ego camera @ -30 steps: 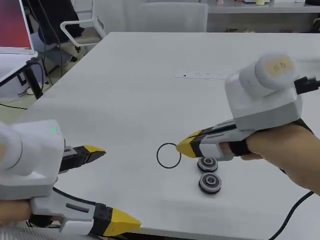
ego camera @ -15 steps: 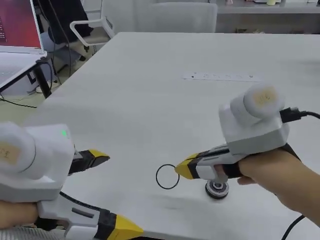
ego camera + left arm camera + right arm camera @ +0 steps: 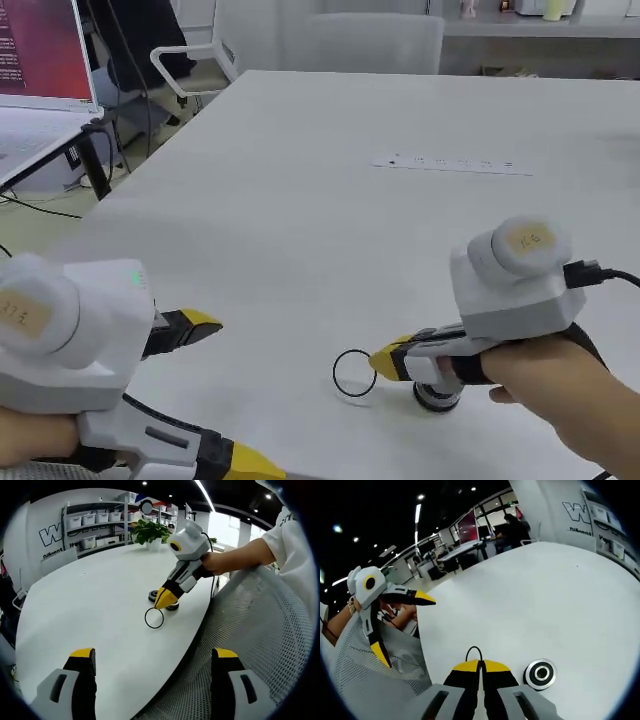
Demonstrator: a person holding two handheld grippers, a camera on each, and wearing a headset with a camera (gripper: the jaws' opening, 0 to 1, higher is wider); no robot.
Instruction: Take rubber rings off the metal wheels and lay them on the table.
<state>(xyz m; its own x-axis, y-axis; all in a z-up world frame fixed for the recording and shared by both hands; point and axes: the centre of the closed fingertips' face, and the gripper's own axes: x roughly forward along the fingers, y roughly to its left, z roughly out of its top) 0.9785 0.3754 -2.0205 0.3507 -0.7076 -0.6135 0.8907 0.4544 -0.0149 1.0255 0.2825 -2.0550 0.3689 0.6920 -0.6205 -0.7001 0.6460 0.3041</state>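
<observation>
A thin black rubber ring (image 3: 353, 373) hangs at the yellow tips of my right gripper (image 3: 385, 362), just above the white table (image 3: 300, 200), and casts a faint shadow. The right gripper (image 3: 480, 664) is shut on the ring (image 3: 473, 652). A metal wheel (image 3: 437, 395) lies right beside those tips, partly under the gripper body; in the right gripper view the wheel (image 3: 540, 673) shows black and silver circles. Two wheels (image 3: 152, 596) lie behind the ring (image 3: 154, 618) in the left gripper view. My left gripper (image 3: 230, 395) stands open at the near left edge, holding nothing.
A white power strip (image 3: 450, 164) lies further back on the table. A chair (image 3: 375, 40) stands at the far end and a screen (image 3: 35, 50) on a side desk at the left. A mesh chair back (image 3: 240, 630) hugs the near table edge.
The head view has shifted downward over the table. The right gripper stays shut with the ring at its tips and now covers one of the two wheels. The left gripper stays open.
</observation>
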